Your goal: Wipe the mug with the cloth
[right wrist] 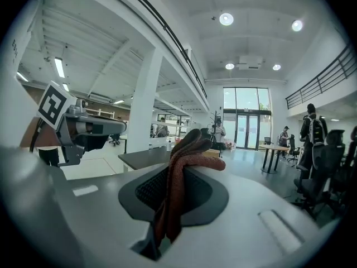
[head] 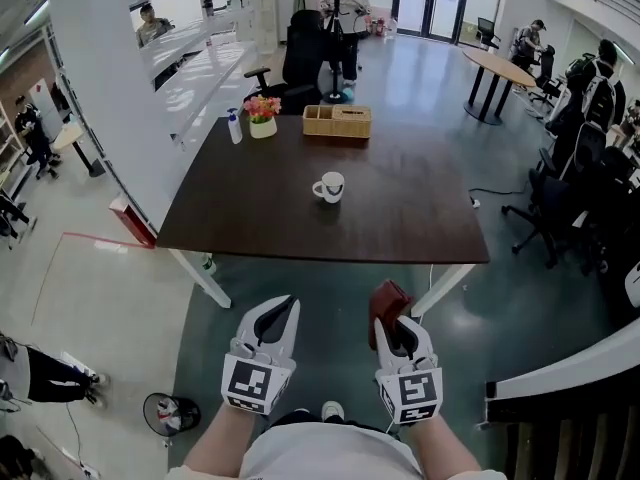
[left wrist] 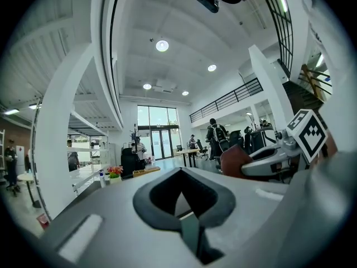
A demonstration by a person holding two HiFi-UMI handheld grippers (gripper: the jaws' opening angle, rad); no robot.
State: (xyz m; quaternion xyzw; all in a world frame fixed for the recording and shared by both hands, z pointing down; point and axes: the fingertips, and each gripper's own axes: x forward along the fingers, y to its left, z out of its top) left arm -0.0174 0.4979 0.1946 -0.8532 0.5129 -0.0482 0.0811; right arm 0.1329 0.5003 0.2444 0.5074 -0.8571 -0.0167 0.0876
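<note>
- Step: approach, as I read it. Wiping not begun.
- Right gripper is clamped on the one cloth.
- Left gripper has its jaws together, with nothing between them.
- One mug stands mid-table, well apart from both grippers.
- Next move likely calls for closing in, opening the left gripper to steady the mug, then bringing the cloth on.
- Also one basket, one flowerpot, one bottle.

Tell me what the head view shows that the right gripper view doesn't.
Only the head view shows the mug, upright mid-table, and the basket behind it. Only the right gripper view shows the ceiling lights. Both show the right gripper shut on the cloth, the left gripper and the dark table.
</note>
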